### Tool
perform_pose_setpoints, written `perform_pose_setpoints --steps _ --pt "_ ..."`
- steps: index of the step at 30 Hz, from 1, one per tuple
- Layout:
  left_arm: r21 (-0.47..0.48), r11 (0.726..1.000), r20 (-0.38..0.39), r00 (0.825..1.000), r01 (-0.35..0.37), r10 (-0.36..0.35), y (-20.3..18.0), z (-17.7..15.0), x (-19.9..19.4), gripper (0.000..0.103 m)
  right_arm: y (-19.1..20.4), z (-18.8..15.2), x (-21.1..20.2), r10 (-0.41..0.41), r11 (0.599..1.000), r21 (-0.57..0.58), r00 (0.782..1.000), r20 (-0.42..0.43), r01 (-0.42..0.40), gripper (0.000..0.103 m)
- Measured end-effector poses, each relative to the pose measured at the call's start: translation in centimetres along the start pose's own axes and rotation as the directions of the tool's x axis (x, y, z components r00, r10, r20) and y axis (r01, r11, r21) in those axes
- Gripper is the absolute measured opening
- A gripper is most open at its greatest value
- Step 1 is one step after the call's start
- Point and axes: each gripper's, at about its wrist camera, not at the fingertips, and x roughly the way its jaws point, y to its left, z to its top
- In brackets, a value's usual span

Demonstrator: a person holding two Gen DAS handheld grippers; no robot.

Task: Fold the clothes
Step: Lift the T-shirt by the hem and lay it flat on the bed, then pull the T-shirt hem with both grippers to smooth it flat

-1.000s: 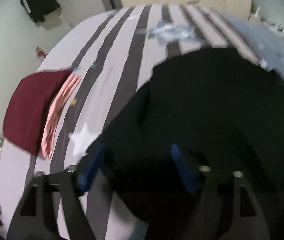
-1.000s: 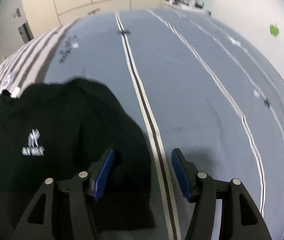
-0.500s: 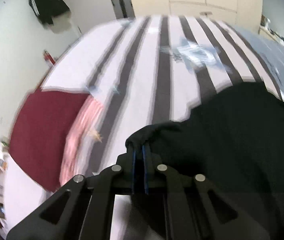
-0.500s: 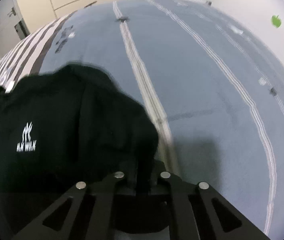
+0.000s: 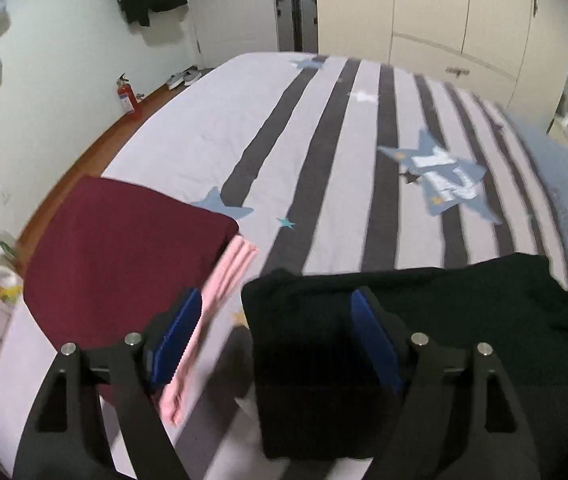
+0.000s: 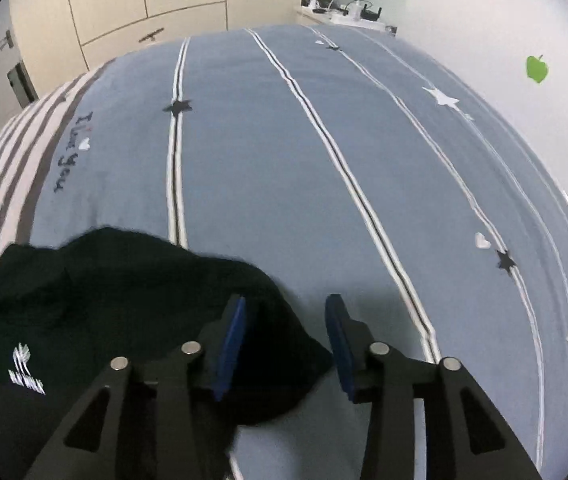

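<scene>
Both my claws are opening: left claw [image 5: 276, 340] and right claw [image 6: 282, 346] hang released above the black shirt [image 5: 464, 320] on the bed [image 6: 284, 160].

left tool [image 5: 274, 336]: jaws opening | right tool [image 6: 284, 344]: jaws opening

Fire extinguisher [image 5: 125, 94] stood on the floor by the wall off the bed's [image 5: 212, 128] far-left corner, cream wardrobe [image 5: 444, 12] beyond its far edge.
</scene>
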Motion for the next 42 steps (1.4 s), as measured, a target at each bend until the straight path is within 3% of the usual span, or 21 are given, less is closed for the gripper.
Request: perform_pose_setpoints --steps 2,5,11,19,27,33,38,42 --pt "-0.007 0.999 0.004 0.999 0.037 -0.037 -0.1 -1.6 -1.1 0.075 -1.0 -2.2 -1.6 0.002 1.000 0.013 1.000 0.009 -0.002 0.039" --pt "0.061 0.995 -0.007 0.996 0.085 -0.085 -1.1 -5.5 -3.1 0.075 -1.0 -5.7 -4.7 0.077 0.997 0.019 0.996 0.048 -0.078 0.039" --pt "0.082 0.985 -0.067 0.987 0.151 -0.146 -2.1 -15.6 -7.6 0.075 2.3 -14.6 -9.9 0.212 0.974 -0.090 0.976 0.052 -0.207 0.039" --pt "0.149 0.970 -0.066 0.981 0.193 -0.185 -3.9 -24.3 -10.7 0.075 3.9 -25.0 -12.4 0.272 0.957 -0.117 0.962 0.028 -0.267 0.040" --pt "0.191 0.961 -0.110 0.977 0.199 -0.181 -3.6 -32.8 -14.0 0.075 1.6 -32.2 -13.2 0.271 0.958 -0.090 0.962 -0.011 -0.271 0.040" --pt "0.158 0.977 -0.116 0.985 0.146 -0.129 -2.3 -38.8 -17.2 0.075 -0.5 -36.8 -14.0 0.281 0.948 -0.141 0.959 -0.045 -0.285 0.040" --pt "0.124 0.984 -0.172 0.979 0.128 -0.106 -1.8 -43.3 -17.6 0.075 -2.4 -39.5 -14.7 0.319 0.936 -0.135 0.945 -0.066 -0.325 0.040" --pt "0.116 0.987 -0.166 0.982 0.108 -0.088 -2.1 -44.1 -17.1 0.075 -2.0 -40.7 -14.6 0.289 0.939 -0.178 0.955 -0.062 -0.296 0.040"
